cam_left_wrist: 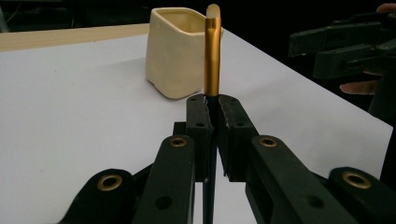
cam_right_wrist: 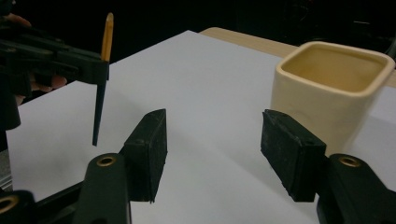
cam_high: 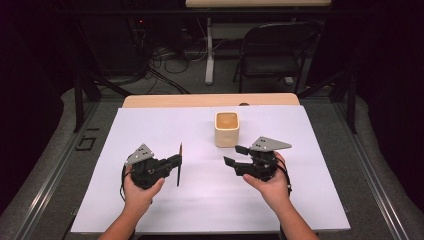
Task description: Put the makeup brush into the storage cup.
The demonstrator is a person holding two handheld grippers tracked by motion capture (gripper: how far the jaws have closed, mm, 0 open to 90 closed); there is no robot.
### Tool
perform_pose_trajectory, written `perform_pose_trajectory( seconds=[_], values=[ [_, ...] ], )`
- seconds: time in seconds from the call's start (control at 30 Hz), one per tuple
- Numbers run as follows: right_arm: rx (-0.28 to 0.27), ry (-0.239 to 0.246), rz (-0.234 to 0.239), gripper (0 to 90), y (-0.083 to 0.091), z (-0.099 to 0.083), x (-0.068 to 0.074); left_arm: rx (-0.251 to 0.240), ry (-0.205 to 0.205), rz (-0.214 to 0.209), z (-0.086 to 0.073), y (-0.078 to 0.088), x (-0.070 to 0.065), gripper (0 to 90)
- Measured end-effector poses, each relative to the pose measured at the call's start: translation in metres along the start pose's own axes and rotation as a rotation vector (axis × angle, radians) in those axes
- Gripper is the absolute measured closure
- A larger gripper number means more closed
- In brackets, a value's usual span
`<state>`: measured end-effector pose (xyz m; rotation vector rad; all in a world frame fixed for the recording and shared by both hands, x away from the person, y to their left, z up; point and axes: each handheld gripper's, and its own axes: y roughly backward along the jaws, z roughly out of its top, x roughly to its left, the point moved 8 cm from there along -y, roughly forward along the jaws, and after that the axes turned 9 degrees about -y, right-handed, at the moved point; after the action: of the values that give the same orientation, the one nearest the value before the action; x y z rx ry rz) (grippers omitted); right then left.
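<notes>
The brush (cam_left_wrist: 212,51) is held upright in the left tool (cam_high: 176,161), whose jaws are pressed together on its thin dark handle, just below the golden metal sleeve. Its pale tip (cam_left_wrist: 213,10) points up and the pointed end of the handle hangs free above the table. In the high view it is at the left of the middle of the white sheet (cam_high: 150,127), well apart from the cup (cam_high: 227,128). This grip probably keeps the brush steady, so that the other hand can take it or it can be carried to the cup.

The cup is a cream ceramic one with a square mouth, rounded corners and a smooth glazed wall; it looks empty inside. It stands upright on the far middle part of the sheet.

The right tool (cam_high: 236,155) is just in front of the cup, not touching it. Its jaws are half open with nothing between them, and the flat black pads (cam_right_wrist: 150,151) look rough.

The sheet is matte and plain, and it covers a light wooden table (cam_high: 210,100).
</notes>
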<state>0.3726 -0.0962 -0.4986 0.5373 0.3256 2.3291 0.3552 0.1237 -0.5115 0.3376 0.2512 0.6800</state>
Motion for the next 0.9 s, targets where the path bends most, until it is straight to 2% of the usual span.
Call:
perform_pose_trajectory(
  seconds=[0.13,0.37,0.63,0.8,0.9],
  values=[
    [-0.012,0.0,0.022,42.4,-0.01,0.007,0.009,-0.002,0.003,-0.001,0.0,0.0,0.0,83.7],
    [0.016,0.014,0.038,42.4,-0.023,0.006,0.017,-0.006,0.003,-0.002,0.0,0.0,0.0,83.7],
    [0.018,0.006,0.059,44.4,-0.022,0.004,0.019,-0.009,0.006,-0.023,0.0,-0.002,-0.004,83.7],
    [0.004,-0.054,0.108,46.6,-0.017,0.003,0.02,-0.017,0.015,-0.051,0.003,-0.01,-0.011,83.7],
    [-0.015,-0.083,0.129,48.5,-0.015,0.004,0.019,-0.016,0.005,-0.077,0.007,-0.015,-0.018,83.6]
  ],
)
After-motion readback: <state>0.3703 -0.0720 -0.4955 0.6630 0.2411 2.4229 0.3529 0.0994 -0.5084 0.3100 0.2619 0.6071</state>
